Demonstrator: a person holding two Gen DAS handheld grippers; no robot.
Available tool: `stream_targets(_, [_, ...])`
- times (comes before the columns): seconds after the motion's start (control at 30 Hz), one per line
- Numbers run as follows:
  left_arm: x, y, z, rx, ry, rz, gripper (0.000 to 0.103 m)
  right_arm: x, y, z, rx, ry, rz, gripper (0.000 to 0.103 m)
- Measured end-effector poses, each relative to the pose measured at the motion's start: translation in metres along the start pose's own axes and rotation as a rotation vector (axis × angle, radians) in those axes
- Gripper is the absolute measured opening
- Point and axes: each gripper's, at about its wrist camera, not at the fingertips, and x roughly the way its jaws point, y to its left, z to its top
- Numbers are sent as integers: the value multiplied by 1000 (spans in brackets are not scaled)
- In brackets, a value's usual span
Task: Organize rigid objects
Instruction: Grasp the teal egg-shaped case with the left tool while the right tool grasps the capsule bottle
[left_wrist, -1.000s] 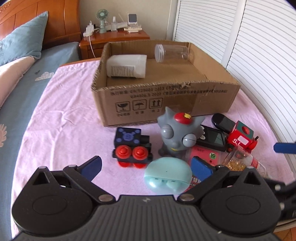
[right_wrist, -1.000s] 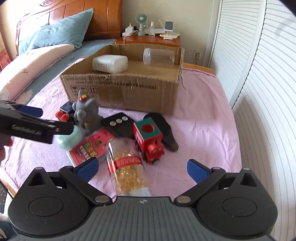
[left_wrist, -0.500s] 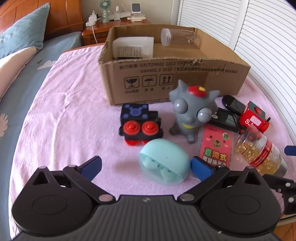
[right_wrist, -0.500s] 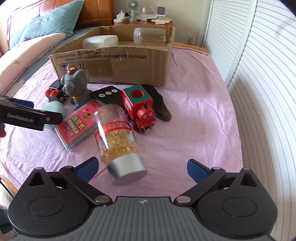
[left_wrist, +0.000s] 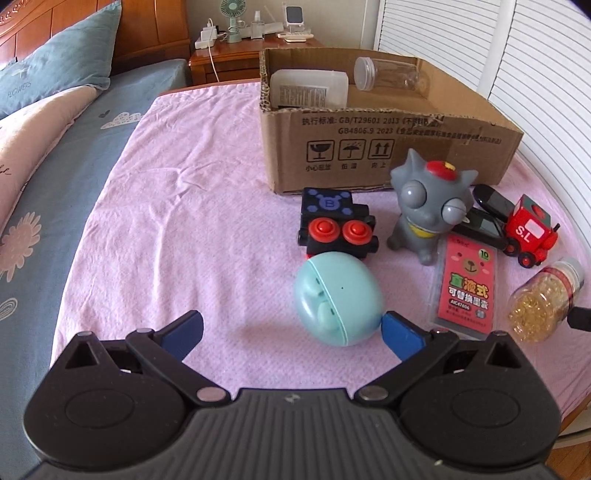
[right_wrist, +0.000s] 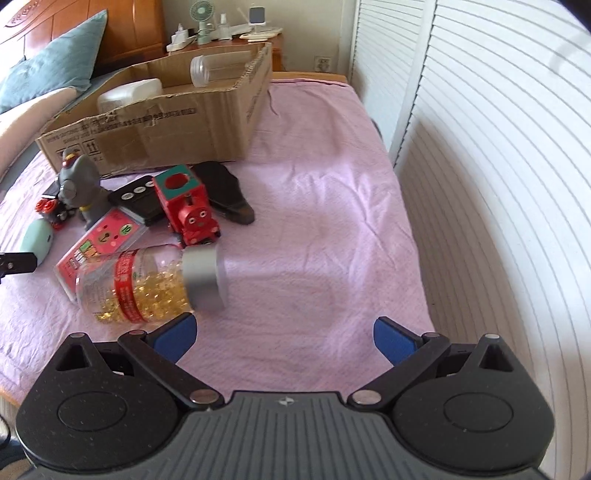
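A cardboard box (left_wrist: 388, 147) (right_wrist: 155, 129) stands on the pink cloth and holds a white bottle (left_wrist: 308, 88) and a clear jar (left_wrist: 388, 74). In front of it lie a black toy train (left_wrist: 334, 227), a grey cat figure (left_wrist: 428, 206), a mint egg-shaped case (left_wrist: 338, 299), a pink card pack (left_wrist: 467, 288), a red toy train (right_wrist: 186, 206) and a jar of golden capsules (right_wrist: 147, 284). My left gripper (left_wrist: 291, 328) is open, its right finger beside the mint case. My right gripper (right_wrist: 282, 334) is open, its left finger beside the capsule jar.
Black remotes (right_wrist: 140, 199) and a dark case (right_wrist: 225, 195) lie behind the red train. A bed with pillows (left_wrist: 55, 74) is at the left, a nightstand (left_wrist: 251, 48) behind, white louvred doors (right_wrist: 498, 184) at the right. The cloth's near edge drops off.
Both grippers have pulled back and swung. The capsule jar has rolled from upright in view to lying sideways, cap to the right. The mint case now sits by my left gripper's right finger.
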Motion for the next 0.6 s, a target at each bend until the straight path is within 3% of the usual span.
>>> stream_targets(0.13, [4,-7,-2,4,6,-24,102,1,19,-6,-73,2,64,103])
stream_targets(0.37, [14,-13,2,-3,-6,8,102,10,46,-9,-164,-18,58,103])
stream_targets(0.6, [10,12,-4,-21,-4,24,103,12,44,-8,-180,-32,71,103])
